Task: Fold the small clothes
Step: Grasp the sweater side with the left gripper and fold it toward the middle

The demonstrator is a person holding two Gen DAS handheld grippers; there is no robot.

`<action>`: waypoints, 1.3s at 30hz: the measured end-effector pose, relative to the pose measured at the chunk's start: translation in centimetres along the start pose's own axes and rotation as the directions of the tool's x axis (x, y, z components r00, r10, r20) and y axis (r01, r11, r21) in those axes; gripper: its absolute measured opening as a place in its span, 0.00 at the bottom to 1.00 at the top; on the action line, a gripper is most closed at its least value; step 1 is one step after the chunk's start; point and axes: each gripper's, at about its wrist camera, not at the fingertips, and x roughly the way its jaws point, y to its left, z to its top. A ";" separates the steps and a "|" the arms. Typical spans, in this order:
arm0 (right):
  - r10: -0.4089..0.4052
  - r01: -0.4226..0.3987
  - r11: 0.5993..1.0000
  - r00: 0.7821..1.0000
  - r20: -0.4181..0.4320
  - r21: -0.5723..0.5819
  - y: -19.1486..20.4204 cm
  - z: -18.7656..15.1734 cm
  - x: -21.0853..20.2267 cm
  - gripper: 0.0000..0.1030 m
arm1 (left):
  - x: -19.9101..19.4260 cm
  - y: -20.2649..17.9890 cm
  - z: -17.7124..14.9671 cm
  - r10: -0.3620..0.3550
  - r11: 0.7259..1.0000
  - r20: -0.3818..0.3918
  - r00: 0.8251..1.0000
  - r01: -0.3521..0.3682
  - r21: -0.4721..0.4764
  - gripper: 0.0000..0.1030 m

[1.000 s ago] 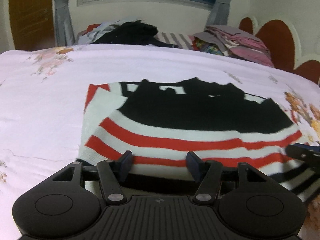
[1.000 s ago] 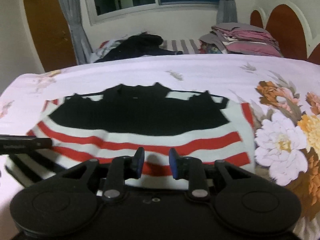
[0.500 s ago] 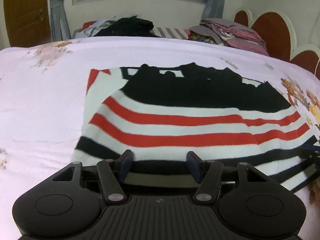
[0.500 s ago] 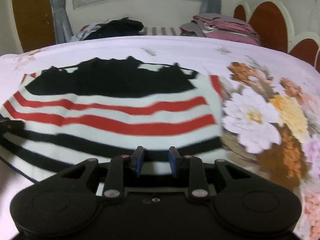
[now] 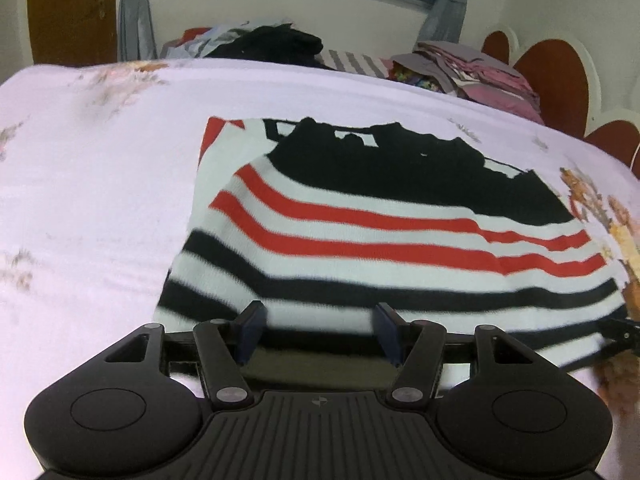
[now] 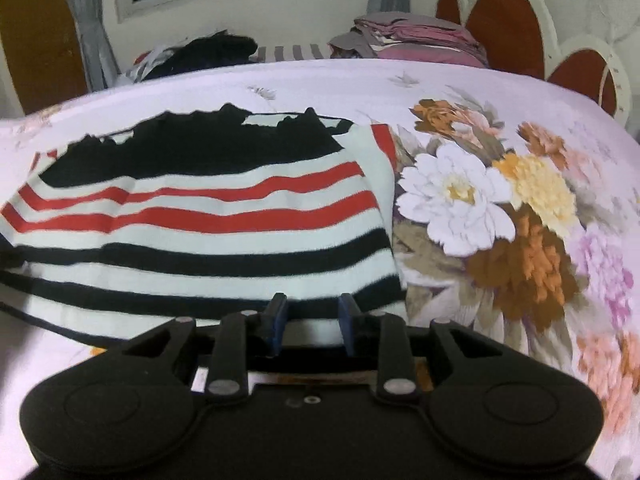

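Striped knit, left wrist view: a red, white and black striped sweater [image 5: 380,240] lies flat on the pale floral bedspread [image 5: 88,200], its black upper part toward the far side.
Left claw [image 5: 318,330]: spread wide at the sweater's near hem, 2 blue-padded fingers [image 5: 250,330] apart, nothing pinched between them; whether they touch the cloth cannot be told.
Far edge: a dark clothes heap [image 5: 276,42] and a folded pink stack [image 5: 480,72] sit beyond the bed, below a window.
Right wrist view: the same sweater [image 6: 208,220] fills the left half, beside a large printed flower [image 6: 456,196] on the bedspread [image 6: 520,92].
Right claw [image 6: 310,322]: fingers parted with a narrower gap, at the sweater's near right corner, clamping nothing.
Background: scalloped headboard [image 6: 508,28] at right.
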 end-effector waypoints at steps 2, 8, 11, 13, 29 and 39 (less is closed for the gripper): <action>0.015 -0.015 1.000 1.000 0.012 -0.003 0.6 -0.1 -1.1 0.31 | -0.6 0.1 -0.4 -0.006 1.000 -0.006 1.000 0.006 -0.005 0.60; 0.057 -0.055 0.998 0.997 0.044 -0.041 3.1 -0.3 -4.0 0.37 | -2.5 0.3 -1.4 -0.010 1.000 0.005 1.000 0.010 -0.021 0.83; 0.094 -0.091 0.994 0.994 0.059 -0.054 4.3 -0.1 -4.5 0.37 | -2.6 0.6 -1.7 -0.007 0.999 -0.010 1.000 0.006 -0.036 0.83; 0.121 -0.117 0.991 0.991 0.063 -0.072 5.2 0.3 -4.3 0.38 | -2.7 1.1 -1.9 -0.003 0.997 -0.015 1.000 0.002 -0.075 0.83; 0.306 -0.299 0.943 0.952 0.028 -0.143 5.9 4.8 1.5 0.38 | 0.0 4.4 -4.8 -0.112 0.824 0.003 0.994 0.094 -0.559 0.89; 0.315 -0.309 0.933 0.949 0.002 -0.186 8.3 6.2 4.6 0.38 | 3.4 6.7 -3.4 -0.180 0.688 0.166 0.970 0.245 -0.683 0.89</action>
